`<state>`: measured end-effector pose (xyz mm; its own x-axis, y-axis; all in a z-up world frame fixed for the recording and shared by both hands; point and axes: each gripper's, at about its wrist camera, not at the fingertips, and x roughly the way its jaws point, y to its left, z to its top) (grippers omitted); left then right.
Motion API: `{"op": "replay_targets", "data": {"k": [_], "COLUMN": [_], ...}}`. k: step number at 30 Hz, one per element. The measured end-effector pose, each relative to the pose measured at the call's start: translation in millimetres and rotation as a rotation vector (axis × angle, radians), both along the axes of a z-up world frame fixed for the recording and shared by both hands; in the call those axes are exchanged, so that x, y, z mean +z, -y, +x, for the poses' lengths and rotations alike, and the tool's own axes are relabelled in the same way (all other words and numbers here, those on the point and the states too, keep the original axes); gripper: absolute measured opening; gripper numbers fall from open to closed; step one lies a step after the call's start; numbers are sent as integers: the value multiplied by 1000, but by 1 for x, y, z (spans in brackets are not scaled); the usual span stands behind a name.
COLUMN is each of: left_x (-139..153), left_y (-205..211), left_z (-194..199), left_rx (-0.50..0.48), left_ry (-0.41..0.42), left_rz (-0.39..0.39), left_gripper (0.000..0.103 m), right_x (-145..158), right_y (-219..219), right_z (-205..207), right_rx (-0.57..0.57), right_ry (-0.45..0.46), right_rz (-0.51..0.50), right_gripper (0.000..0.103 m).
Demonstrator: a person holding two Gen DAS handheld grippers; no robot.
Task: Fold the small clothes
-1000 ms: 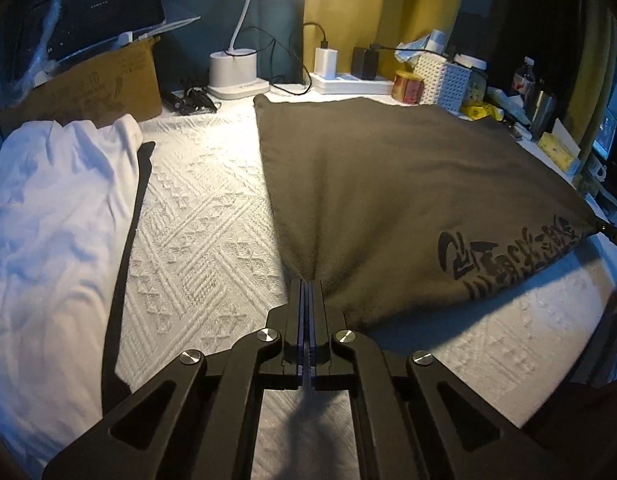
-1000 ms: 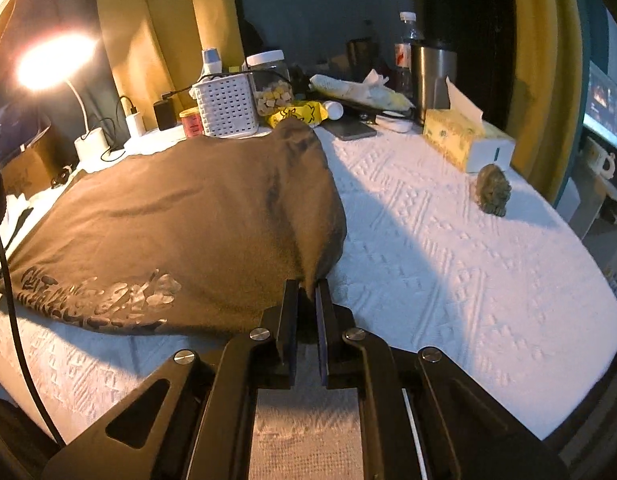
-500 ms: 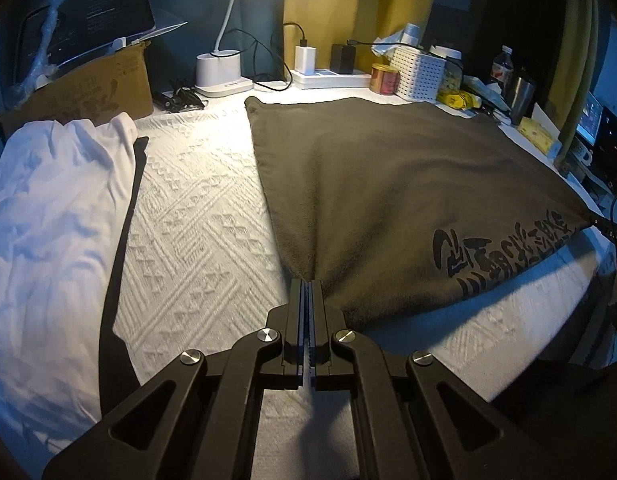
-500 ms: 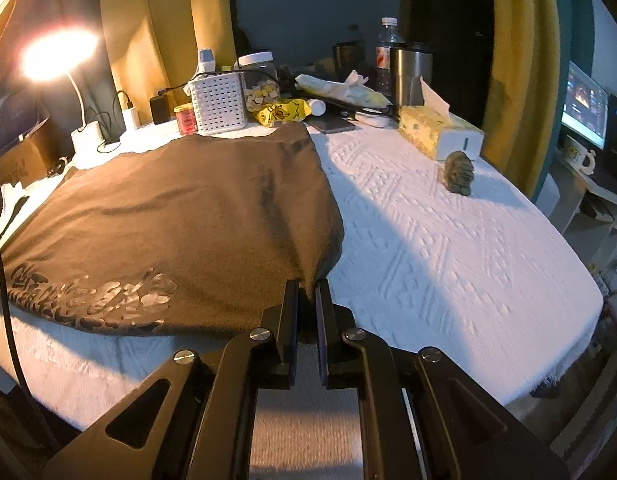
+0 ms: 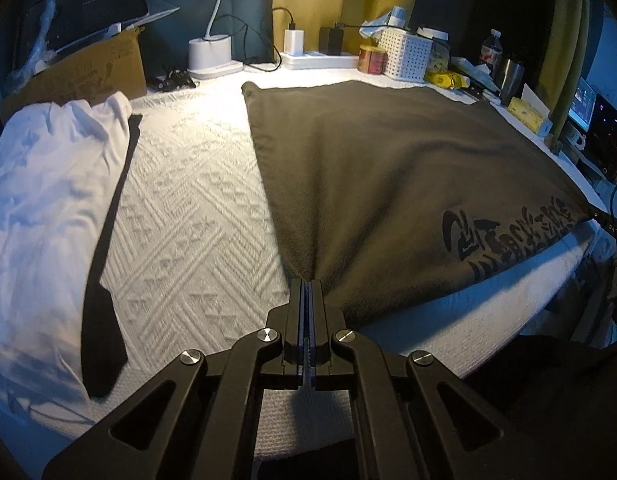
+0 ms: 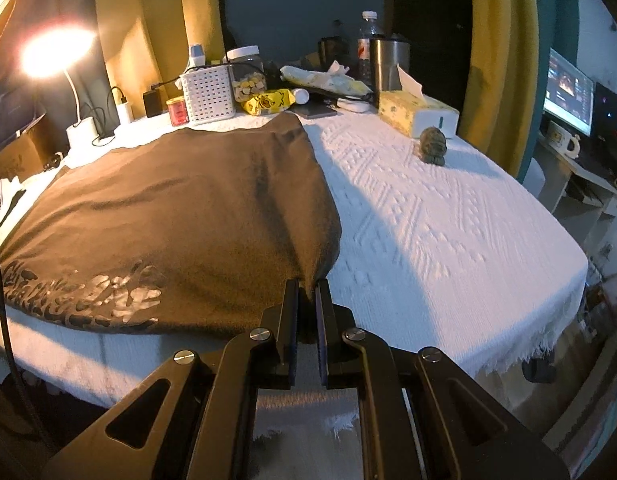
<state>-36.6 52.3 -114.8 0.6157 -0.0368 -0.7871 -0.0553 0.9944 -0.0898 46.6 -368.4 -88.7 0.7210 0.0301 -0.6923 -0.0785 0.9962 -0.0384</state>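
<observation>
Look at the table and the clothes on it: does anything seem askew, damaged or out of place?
Yes. The tablecloth's near right edge is frayed into ragged tufts. A small dark figurine sits alone on the folding area beside the tissue box. The brown shirt itself lies fairly flat.

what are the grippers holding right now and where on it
Both hold the dark brown garment: left gripper shut on its near left corner, right gripper on its near right corner.

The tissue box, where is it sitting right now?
In the right wrist view the tissue box sits at the far right of the table, just behind a small dark figurine and in front of a steel tumbler.
</observation>
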Motion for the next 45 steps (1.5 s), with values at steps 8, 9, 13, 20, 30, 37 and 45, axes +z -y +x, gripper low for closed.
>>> {"op": "replay_targets", "data": {"k": [8,9,13,20,30,37,45], "left_x": [-4,-3,0,6,20,29,28], "left_y": [-5,-5,-10,-19,-33,-33,-36], "left_z": [-2,-3,-2,3,22,40,56], "left_rx": [19,22,48,65,98,99,99], "left_ry": [-15,-15,-9,15,87,109,108], "left_rz": [-32,-36,-22,-16,-64,-71,-79], "left_gripper": [1,2,3,4,80,80,81], "right_x": [-9,-9,-7,-6,-2,5,11], "right_y": [4,5,7,4,2,0,-8], "right_z": [-1,-1,-2,1,-3,0,-6], "right_rx": [-34,-36,-53,-66,-124,-127,-122], "right_ry": [-9,-11,-24,-45,-67,-70,-122], "right_rz": [31,39,59,41,55,55,109], "right_gripper": [9,9,9,12,45,53,64]}}
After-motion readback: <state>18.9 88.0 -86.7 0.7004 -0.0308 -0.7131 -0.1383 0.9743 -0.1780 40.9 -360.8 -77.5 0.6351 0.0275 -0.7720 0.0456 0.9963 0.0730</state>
